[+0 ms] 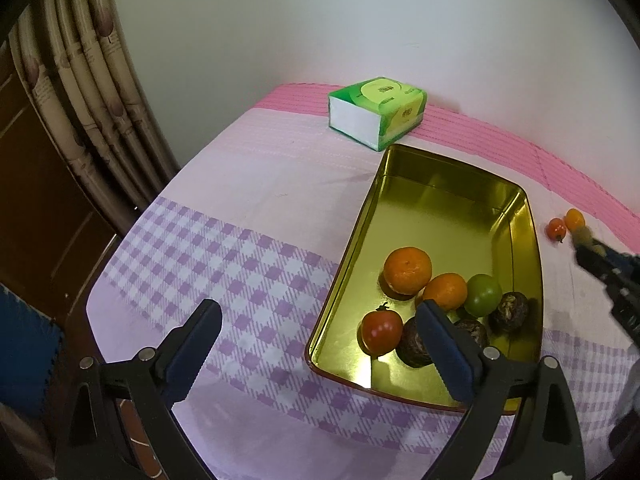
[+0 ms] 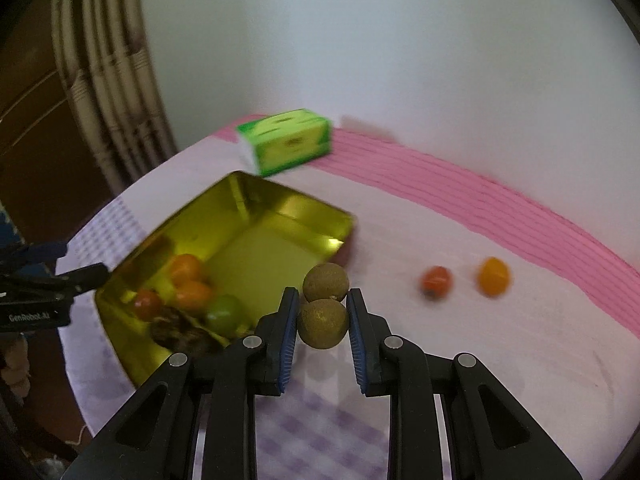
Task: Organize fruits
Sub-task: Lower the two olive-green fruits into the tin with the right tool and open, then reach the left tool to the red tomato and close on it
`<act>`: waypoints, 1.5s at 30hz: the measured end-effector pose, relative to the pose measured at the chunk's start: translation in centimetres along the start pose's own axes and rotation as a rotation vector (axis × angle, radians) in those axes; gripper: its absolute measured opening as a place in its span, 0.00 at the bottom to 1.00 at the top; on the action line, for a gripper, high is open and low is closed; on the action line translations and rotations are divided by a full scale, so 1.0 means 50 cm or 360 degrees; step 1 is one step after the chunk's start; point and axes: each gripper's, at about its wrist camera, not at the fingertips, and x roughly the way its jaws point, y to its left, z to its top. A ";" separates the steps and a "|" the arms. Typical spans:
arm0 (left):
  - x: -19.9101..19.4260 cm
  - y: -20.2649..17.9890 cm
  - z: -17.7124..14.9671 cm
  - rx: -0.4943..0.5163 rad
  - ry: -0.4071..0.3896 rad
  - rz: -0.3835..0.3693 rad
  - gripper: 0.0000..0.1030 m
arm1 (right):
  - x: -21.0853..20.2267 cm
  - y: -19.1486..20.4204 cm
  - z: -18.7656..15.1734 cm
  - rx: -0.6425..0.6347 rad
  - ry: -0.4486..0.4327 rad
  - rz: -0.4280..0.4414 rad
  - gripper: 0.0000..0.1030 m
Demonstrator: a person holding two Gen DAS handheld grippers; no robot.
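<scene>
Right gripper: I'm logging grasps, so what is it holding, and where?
The right gripper pinches the nearer of two joined brown round fruits by its sides; the other fruit sticks out past the fingertips.

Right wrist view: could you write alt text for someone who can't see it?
The right gripper is shut on a pair of joined brown round fruits, beside a gold tin tray holding fruit. A red tomato and an orange one lie on the tablecloth.

Home room: table with checked cloth [image 1: 240, 264], tissue pack [image 1: 376, 112], curtain [image 1: 92, 80], wooden door [image 1: 28, 184].
</scene>
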 end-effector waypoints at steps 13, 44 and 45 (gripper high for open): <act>0.005 0.022 0.004 -0.0065 0.0005 0.0018 0.94 | 0.072 0.095 -0.001 -0.0119 0.0104 0.0113 0.25; 0.009 0.021 -0.001 -0.0057 0.0007 0.0018 0.94 | 0.058 0.074 -0.009 -0.0048 0.0053 0.0121 0.58; 0.009 0.021 -0.001 -0.0058 0.0009 0.0019 0.94 | 0.053 0.070 -0.008 -0.0038 0.0040 0.0115 0.60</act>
